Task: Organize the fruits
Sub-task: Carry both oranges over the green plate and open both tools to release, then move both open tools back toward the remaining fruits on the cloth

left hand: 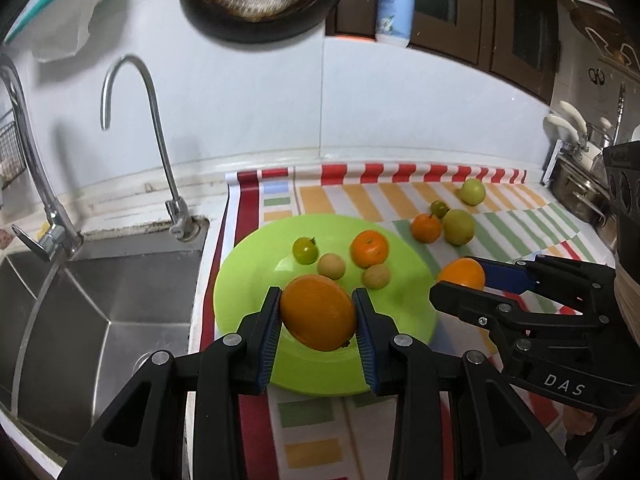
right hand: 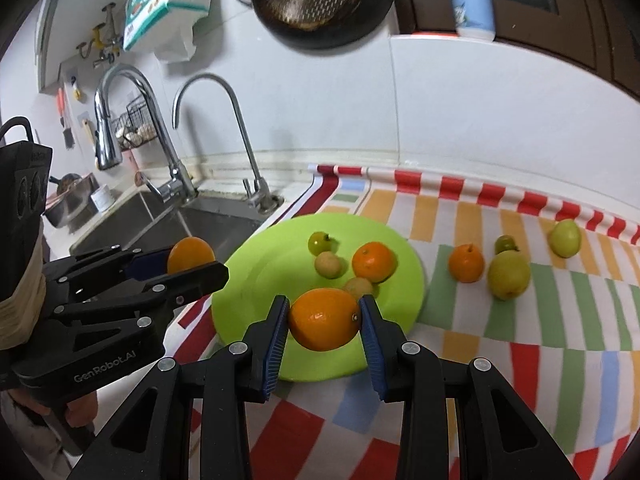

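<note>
Two grippers, left gripper [left hand: 316, 312] and right gripper [right hand: 324, 320], each pinch an orange just above the green plate [left hand: 240, 280].

Plate [left hand: 240, 280]: lime green, plain. Cloth [right hand: 520, 320] beneath it: white ground with red, orange, green and pale blue stripes and blocks. Held oranges [left hand: 318, 312] [right hand: 324, 320]: deep orange. Gripper pads [left hand: 272, 332]: blue, ribbed, on black frames. Loose fruit [right hand: 508, 274] on the cloth: yellow-green and orange. Bottle [left hand: 394, 12]: white and light blue. Wall [left hand: 260, 100]: white.
</note>
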A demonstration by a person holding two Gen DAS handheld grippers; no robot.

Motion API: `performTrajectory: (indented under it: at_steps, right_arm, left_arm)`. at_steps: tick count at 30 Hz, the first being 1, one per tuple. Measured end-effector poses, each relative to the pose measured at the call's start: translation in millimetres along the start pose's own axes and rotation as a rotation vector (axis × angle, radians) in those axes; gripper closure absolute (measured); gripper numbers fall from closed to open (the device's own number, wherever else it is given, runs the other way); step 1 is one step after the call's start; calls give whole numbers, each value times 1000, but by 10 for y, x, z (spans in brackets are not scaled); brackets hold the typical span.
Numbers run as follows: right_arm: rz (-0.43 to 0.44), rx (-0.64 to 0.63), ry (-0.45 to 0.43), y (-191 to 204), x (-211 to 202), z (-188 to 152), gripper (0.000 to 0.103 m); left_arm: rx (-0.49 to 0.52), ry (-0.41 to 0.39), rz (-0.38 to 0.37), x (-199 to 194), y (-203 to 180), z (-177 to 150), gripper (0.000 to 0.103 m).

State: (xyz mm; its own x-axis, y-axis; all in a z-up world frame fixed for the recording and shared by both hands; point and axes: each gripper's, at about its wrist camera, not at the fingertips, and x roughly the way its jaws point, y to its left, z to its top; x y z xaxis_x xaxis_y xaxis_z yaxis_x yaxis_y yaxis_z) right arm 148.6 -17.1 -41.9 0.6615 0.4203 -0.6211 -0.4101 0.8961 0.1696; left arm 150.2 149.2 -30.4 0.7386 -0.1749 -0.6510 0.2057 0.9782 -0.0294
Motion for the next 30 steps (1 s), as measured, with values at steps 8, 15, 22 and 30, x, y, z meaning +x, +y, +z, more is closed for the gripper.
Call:
performTrajectory:
  at_steps: [8, 15, 22, 30]
  right_arm:
    - [-18, 2, 61, 26, 339, 3, 66]
    - [-50, 11, 67, 1, 444, 26, 49]
    - [-111, 22, -5, -95, 187, 64, 47]
    - [-148, 55, -55, -255, -145, 3, 40]
  left_arm:
    - [14, 64, -28, 348, 147, -45, 68]
    - [23, 77, -26, 436, 173, -15, 55]
    - [28, 18, -4, 256, 54, 38, 48]
    - [8, -30, 10, 22, -189, 51, 43]
